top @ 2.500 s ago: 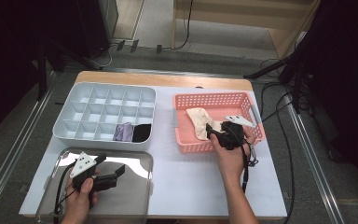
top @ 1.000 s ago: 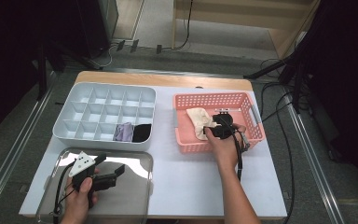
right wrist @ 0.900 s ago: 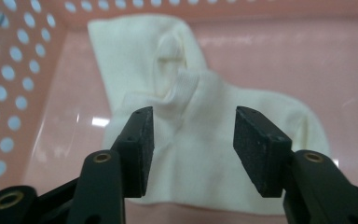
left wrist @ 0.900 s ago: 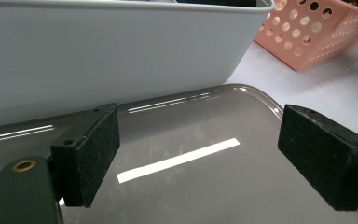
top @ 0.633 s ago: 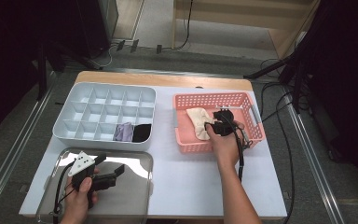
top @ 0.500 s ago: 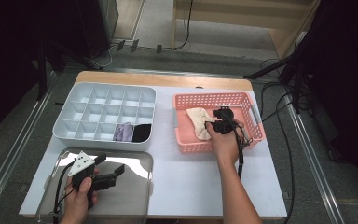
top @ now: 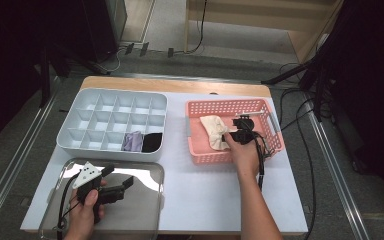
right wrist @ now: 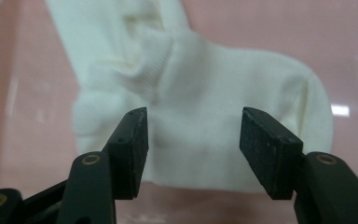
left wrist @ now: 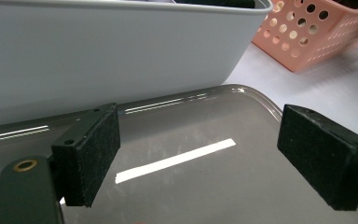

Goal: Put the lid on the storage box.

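Sock top cut off, right gripper open

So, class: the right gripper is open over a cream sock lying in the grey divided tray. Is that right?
Not quite. The right gripper is open over the cream sock, but the sock lies in the pink basket, not the grey divided tray. The high view shows this; the right gripper view shows pink flooring under the sock.
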{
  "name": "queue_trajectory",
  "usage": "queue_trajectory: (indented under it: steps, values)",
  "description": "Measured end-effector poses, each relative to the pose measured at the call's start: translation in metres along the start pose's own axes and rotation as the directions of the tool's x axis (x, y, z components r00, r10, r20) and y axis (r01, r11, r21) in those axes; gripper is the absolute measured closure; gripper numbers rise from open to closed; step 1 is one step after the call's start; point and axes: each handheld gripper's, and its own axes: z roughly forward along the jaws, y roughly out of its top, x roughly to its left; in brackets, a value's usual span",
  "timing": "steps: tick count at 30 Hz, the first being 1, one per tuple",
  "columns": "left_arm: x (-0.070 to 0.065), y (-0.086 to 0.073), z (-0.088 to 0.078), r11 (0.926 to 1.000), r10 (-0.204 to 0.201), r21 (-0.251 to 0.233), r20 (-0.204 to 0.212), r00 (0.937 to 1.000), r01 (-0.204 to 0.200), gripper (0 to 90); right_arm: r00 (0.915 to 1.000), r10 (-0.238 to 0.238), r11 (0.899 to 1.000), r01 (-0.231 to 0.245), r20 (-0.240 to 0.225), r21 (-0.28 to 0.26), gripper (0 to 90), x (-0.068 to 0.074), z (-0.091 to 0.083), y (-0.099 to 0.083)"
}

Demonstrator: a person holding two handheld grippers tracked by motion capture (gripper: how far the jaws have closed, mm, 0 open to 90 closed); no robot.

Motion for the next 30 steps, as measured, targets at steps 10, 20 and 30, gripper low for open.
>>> queue_trajectory:
  steps: [10, 20, 30]
  values:
    - [0.001, 0.0, 0.001, 0.9999, -0.005, 0.009, 0.008, 1.0, 0.005, 13.8, 0.9923, -0.064, 0.996, 0.057, 0.106, 0.063, 82.1, 0.001, 0.002, 0.0]
    - [0.001, 0.001, 0.001, 0.9999, -0.005, 0.012, 0.011, 0.9999, 0.005, 13.8, 0.999, -0.031, 0.973, 0.038, 0.034, -0.229, 87.7, -0.007, -0.022, -0.015]
    - [0.0, 0.0, 0.001, 0.9999, -0.004, 0.01, 0.005, 1.0, 0.004, 13.9, 0.9978, -0.051, 0.892, 0.026, -0.042, -0.451, 87.6, -0.005, -0.05, -0.027]
